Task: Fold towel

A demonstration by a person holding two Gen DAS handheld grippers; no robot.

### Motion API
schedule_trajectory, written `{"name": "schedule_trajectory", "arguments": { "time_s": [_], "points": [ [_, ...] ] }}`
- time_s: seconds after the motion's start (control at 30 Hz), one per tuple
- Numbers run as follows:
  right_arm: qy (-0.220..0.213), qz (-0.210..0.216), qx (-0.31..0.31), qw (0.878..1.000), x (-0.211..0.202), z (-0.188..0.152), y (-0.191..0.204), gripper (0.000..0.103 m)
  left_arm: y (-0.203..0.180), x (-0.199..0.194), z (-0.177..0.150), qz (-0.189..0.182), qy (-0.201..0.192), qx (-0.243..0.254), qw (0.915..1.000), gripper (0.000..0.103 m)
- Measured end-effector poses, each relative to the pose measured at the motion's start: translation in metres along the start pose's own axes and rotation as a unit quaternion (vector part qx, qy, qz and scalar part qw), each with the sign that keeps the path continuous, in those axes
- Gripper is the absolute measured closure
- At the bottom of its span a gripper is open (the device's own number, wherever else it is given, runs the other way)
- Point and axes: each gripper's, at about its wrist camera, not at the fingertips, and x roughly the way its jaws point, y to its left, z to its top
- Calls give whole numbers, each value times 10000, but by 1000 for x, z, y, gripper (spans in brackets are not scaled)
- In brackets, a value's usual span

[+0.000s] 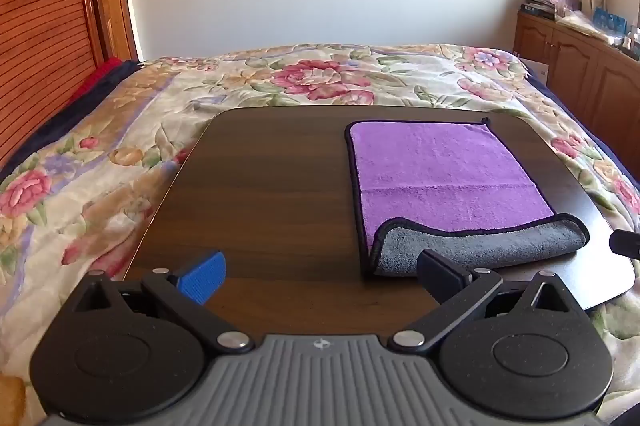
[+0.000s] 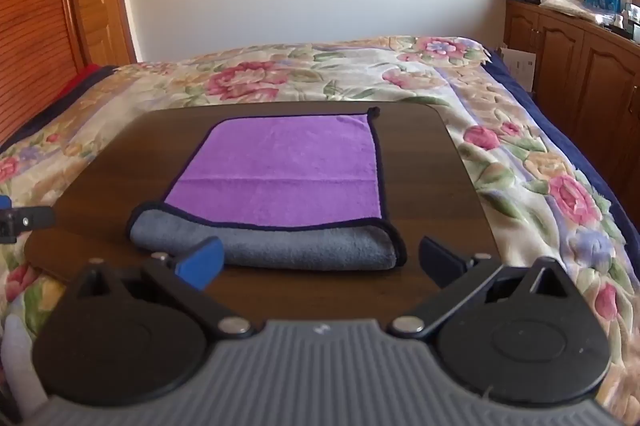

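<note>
Right wrist view: purple microfibre towel [image 2: 280,170] flat on the dark lap table [image 2: 432,186], near edge rolled grey-side up. Right gripper [image 2: 320,260] and left gripper [image 1: 322,272] gape wide, empty. Pinch both rolled corners evenly, lift together.

We cannot see the purple towel with dark piping [image 2: 280,170] along its near edge, rolled over to show its grey underside. The right gripper [image 1: 626,244] is cut by the frame edge, the left gripper [image 2: 24,220] likewise. The clutter on the brown wooden cabinet [image 1: 592,78] is too small to identify.
</note>
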Motion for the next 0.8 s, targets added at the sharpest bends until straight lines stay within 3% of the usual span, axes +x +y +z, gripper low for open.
{"name": "schedule_trajectory", "arguments": {
  "time_s": [0.8],
  "points": [
    [15,-15,-6,10000,3,-1,-5,0,0,0,0,38,-27,29,10000,3]
  ]
}}
